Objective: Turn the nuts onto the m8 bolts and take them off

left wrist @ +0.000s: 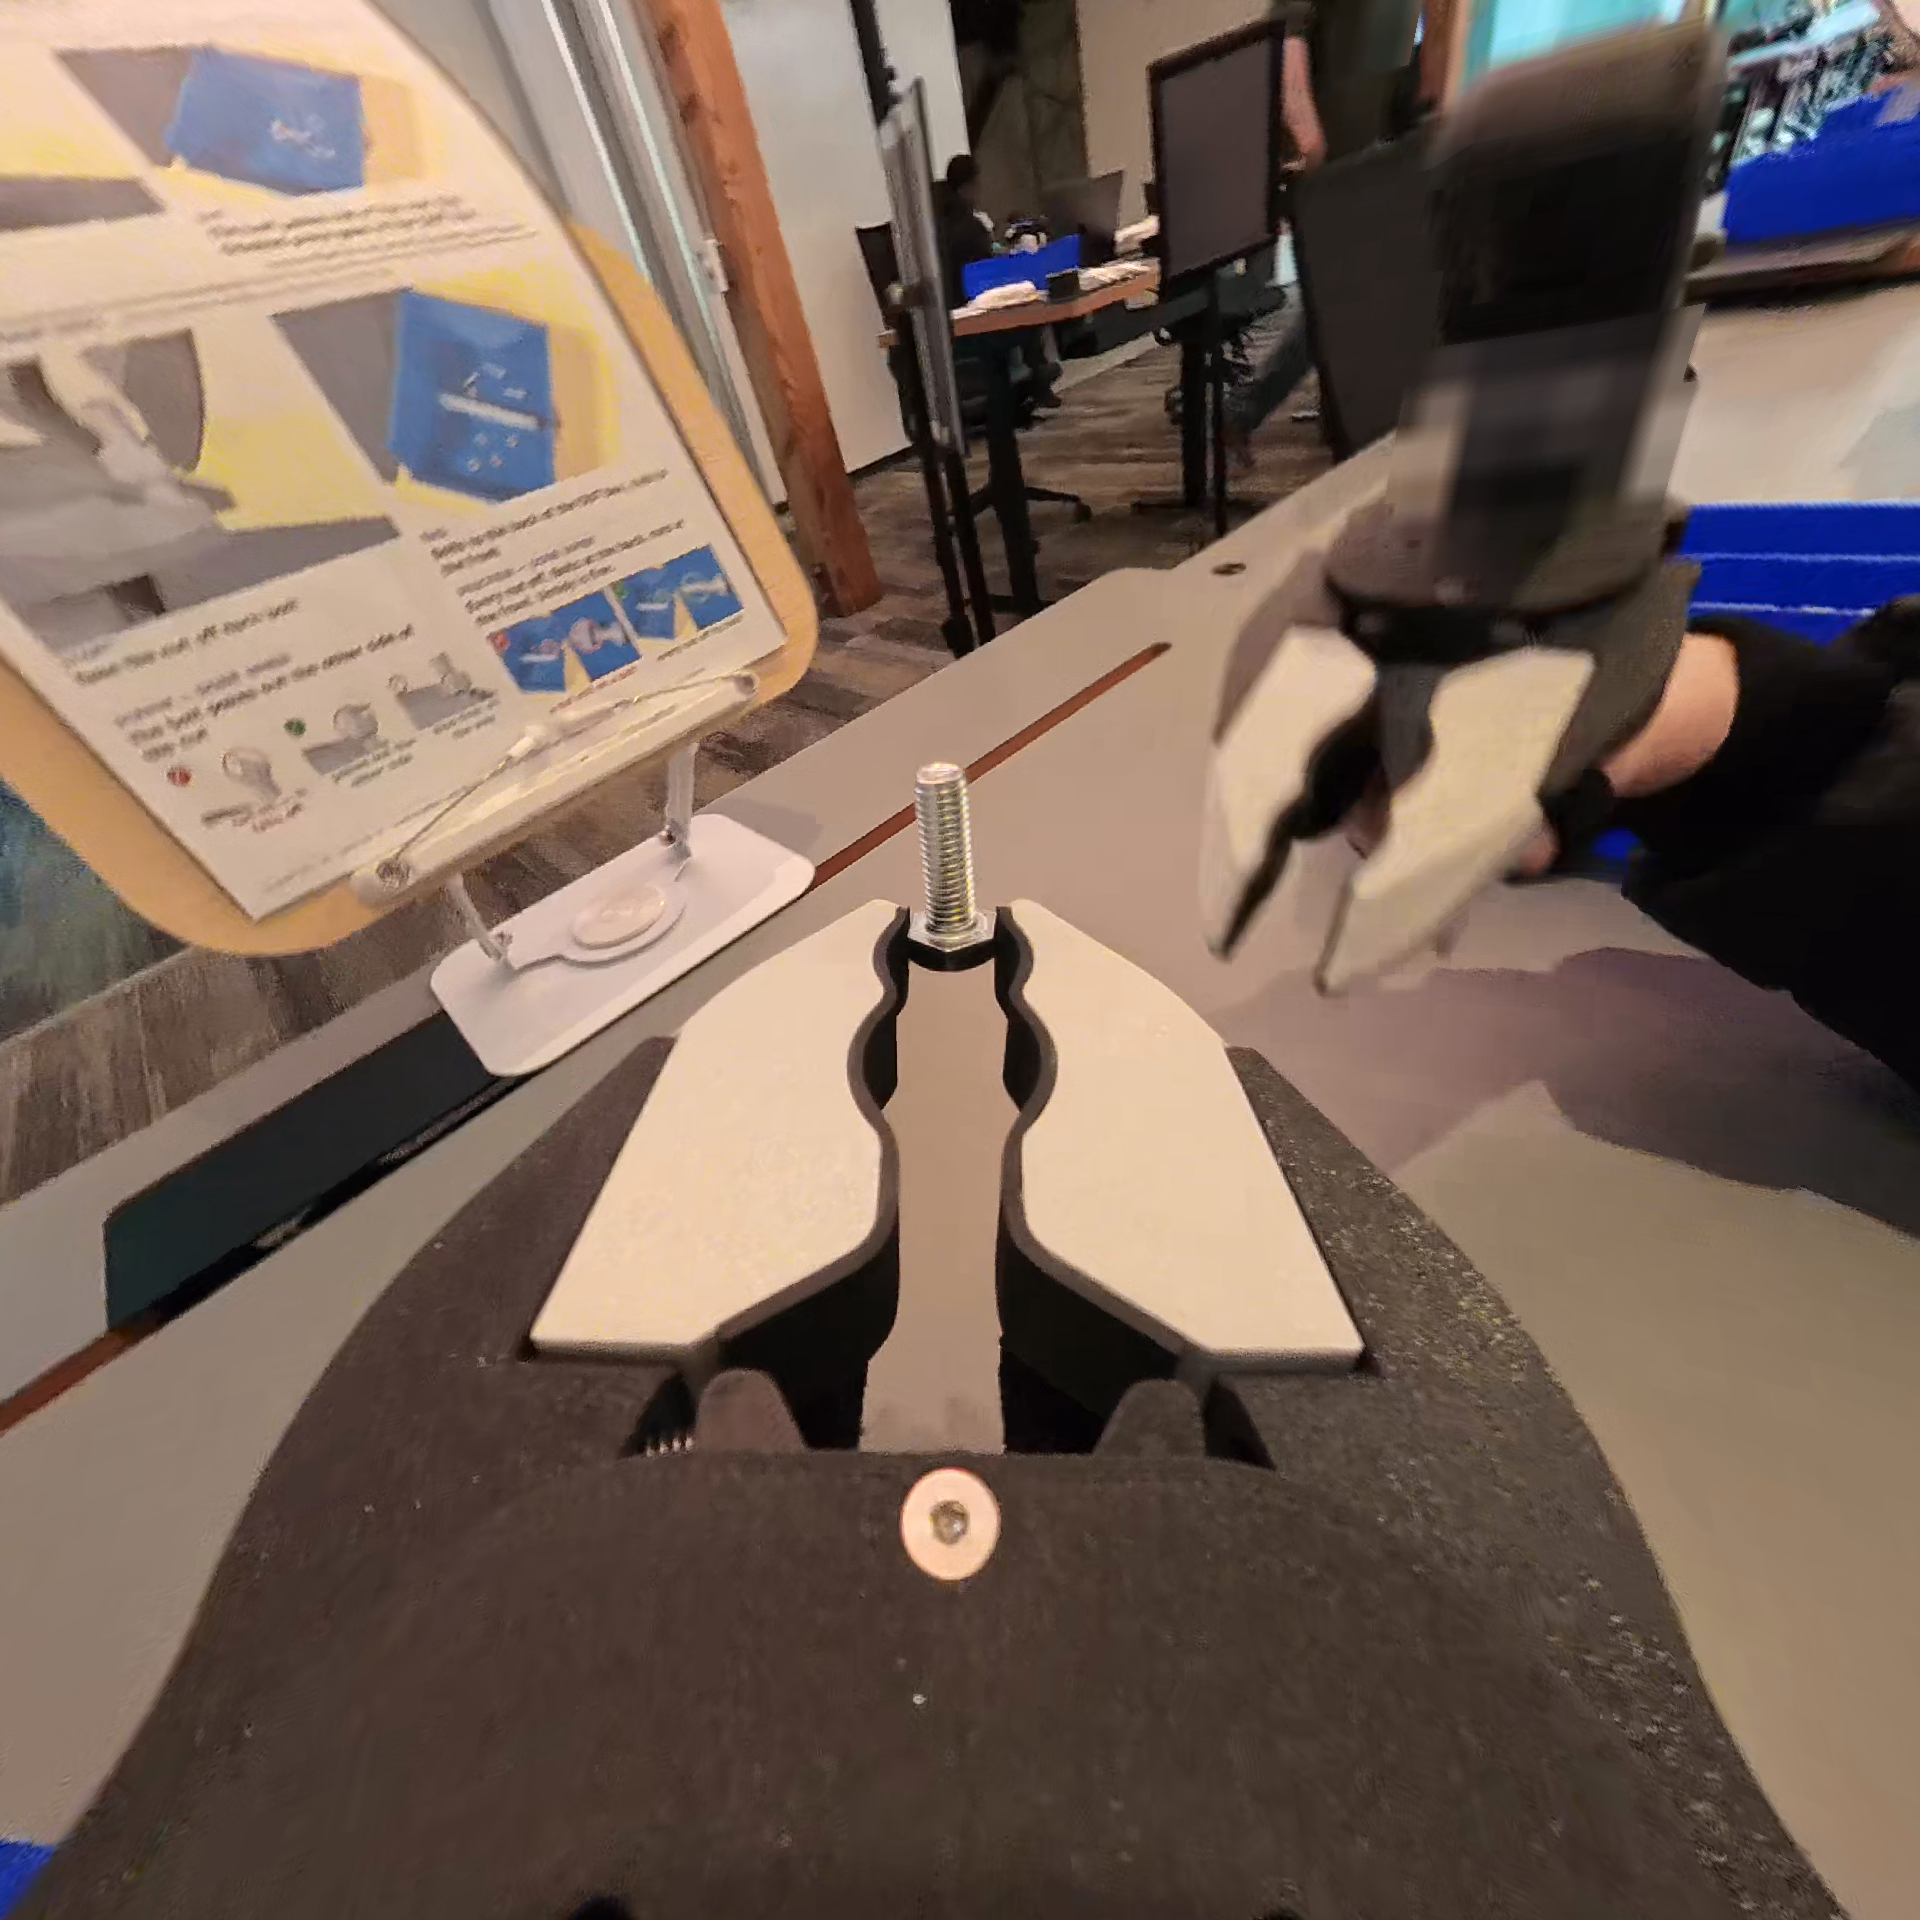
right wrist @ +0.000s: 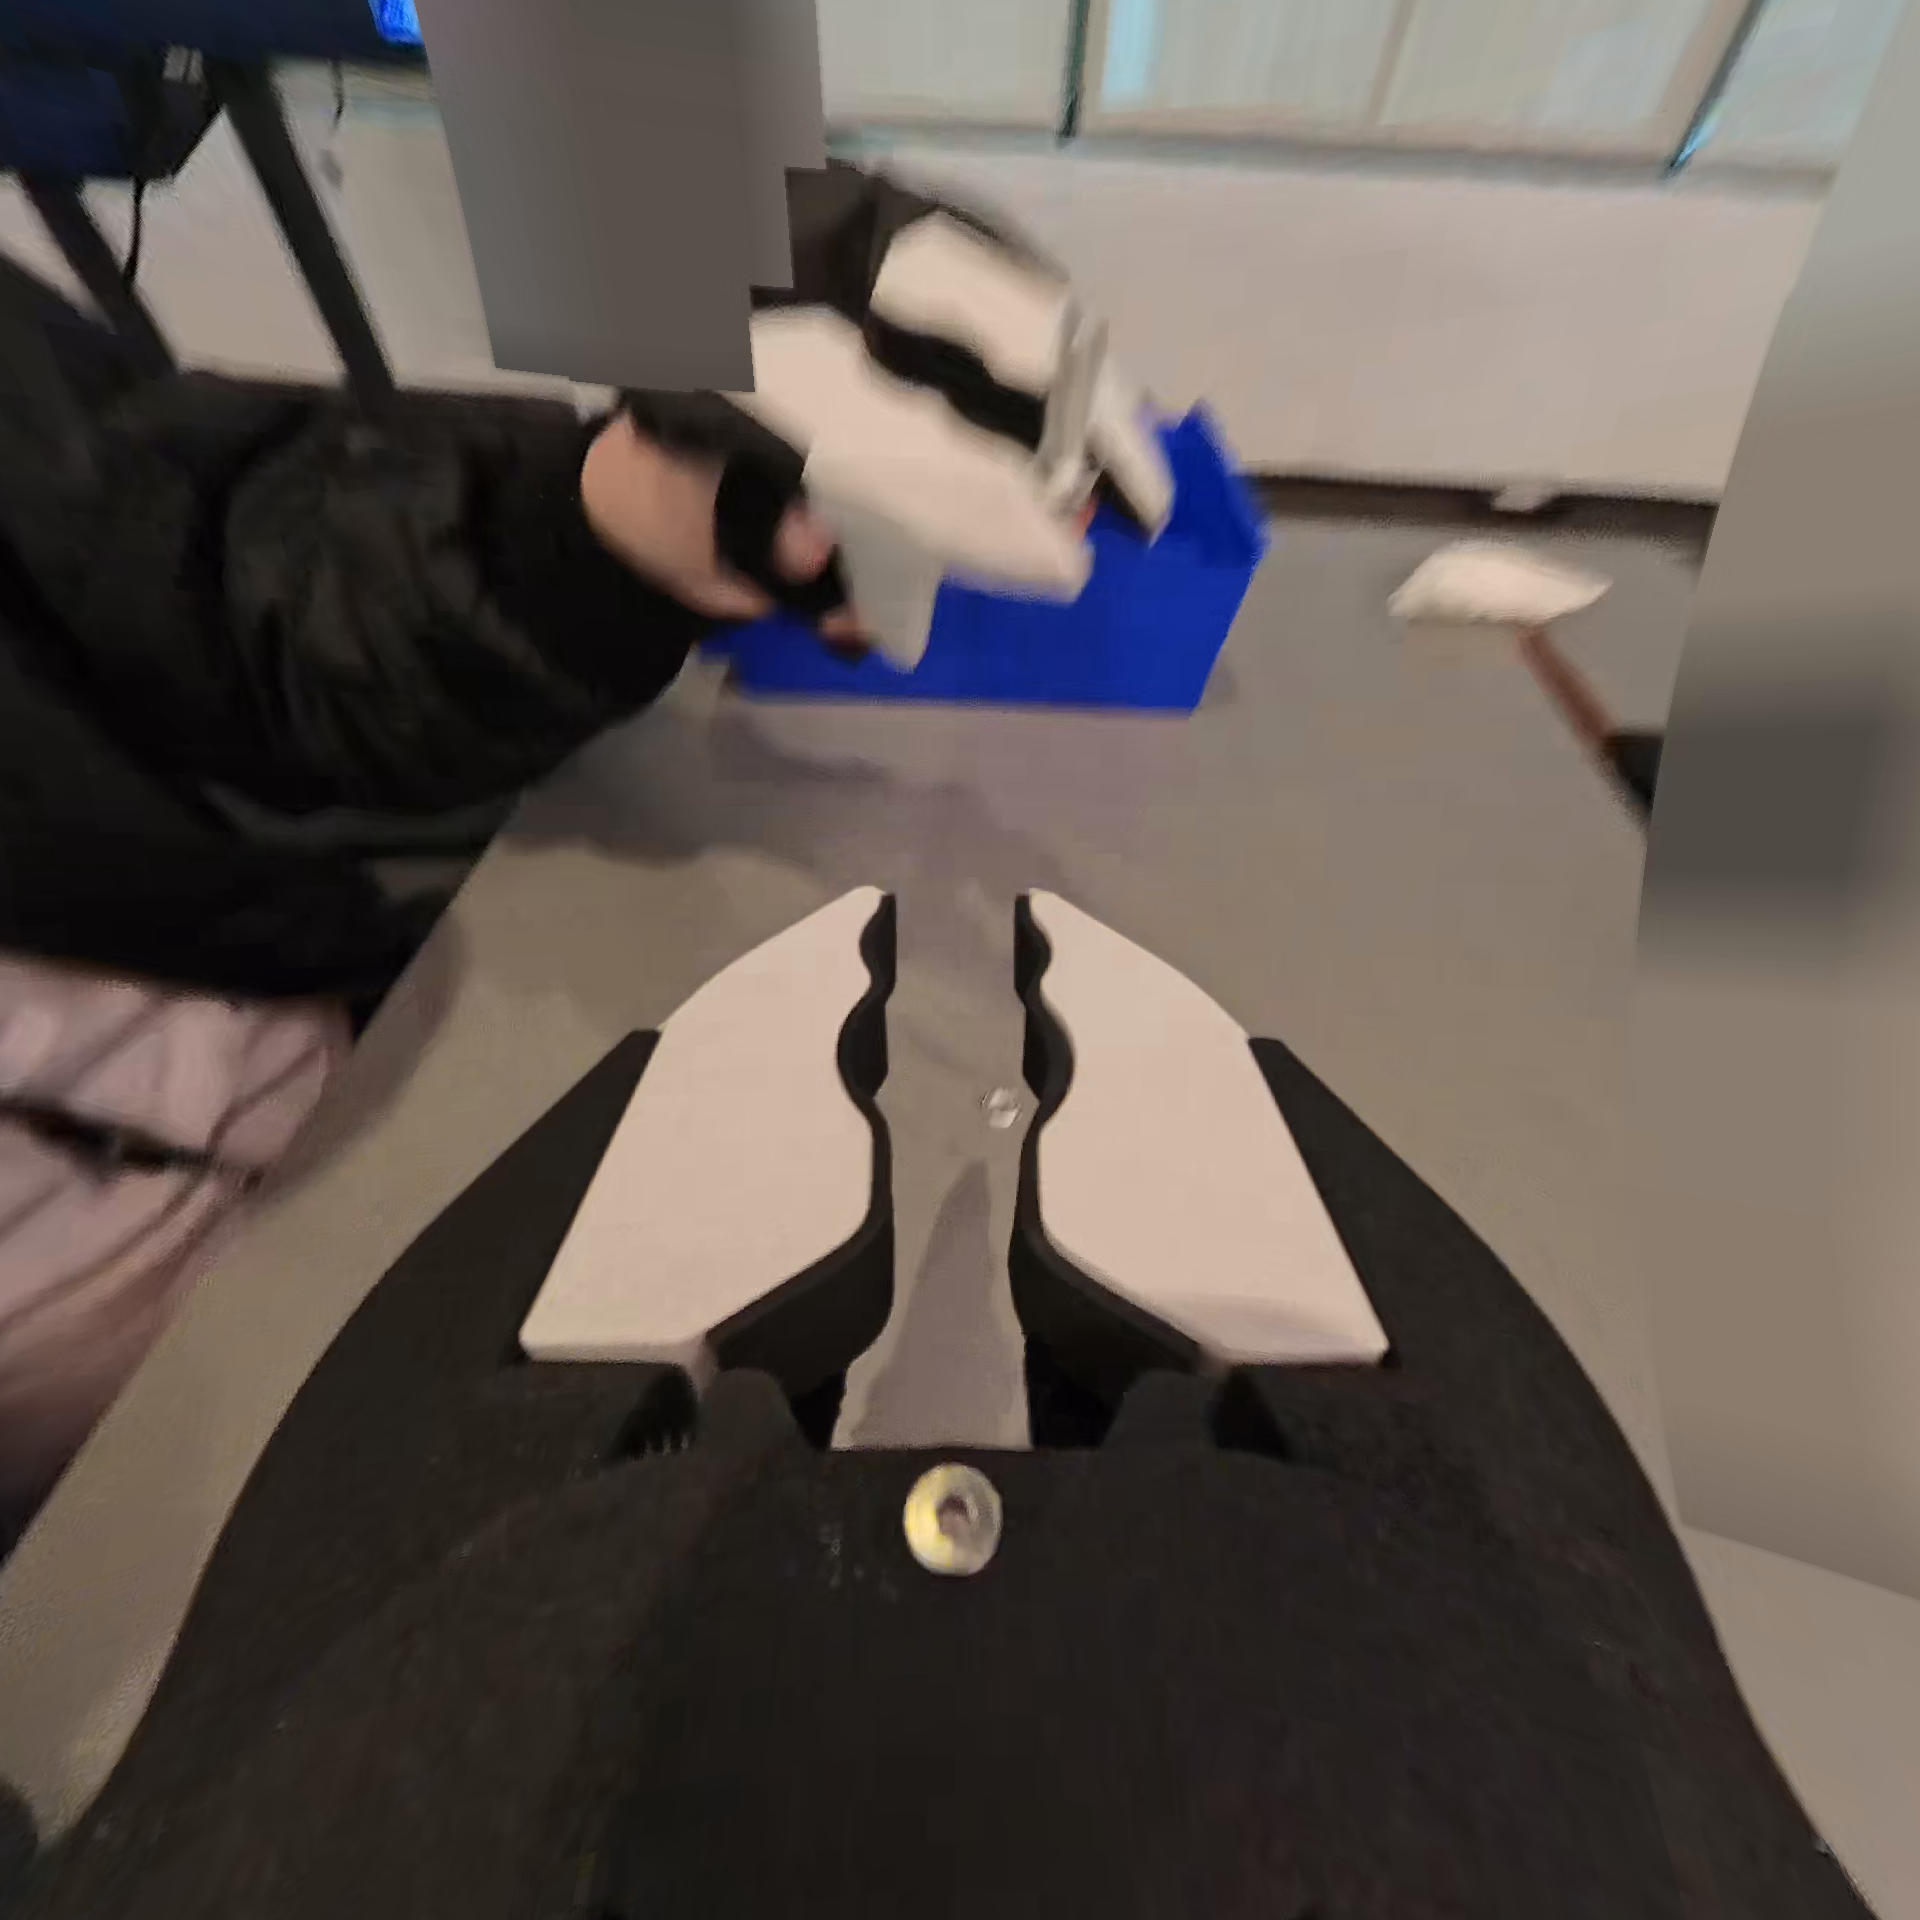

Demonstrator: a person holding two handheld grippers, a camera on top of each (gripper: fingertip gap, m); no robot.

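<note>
Right hand-held gripper (right wrist: 954, 914) open above grey surface (right wrist: 1351, 935); small silver hex nut (right wrist: 1001, 1105) lying between white fingers (right wrist: 748, 1143). Blue plastic bin (right wrist: 1039, 634) beyond, other hand-held gripper (right wrist: 1117, 530) blurred.

I see a silver threaded bolt (left wrist: 943, 847) standing upright, its hex head clamped; a small nut (right wrist: 1001, 1104) lies loose on the table.

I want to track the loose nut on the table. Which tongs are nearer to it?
Right. The nut lies on the table between the open right tongs. The left tongs are off to the side, gripping the bolt by its head.
</note>
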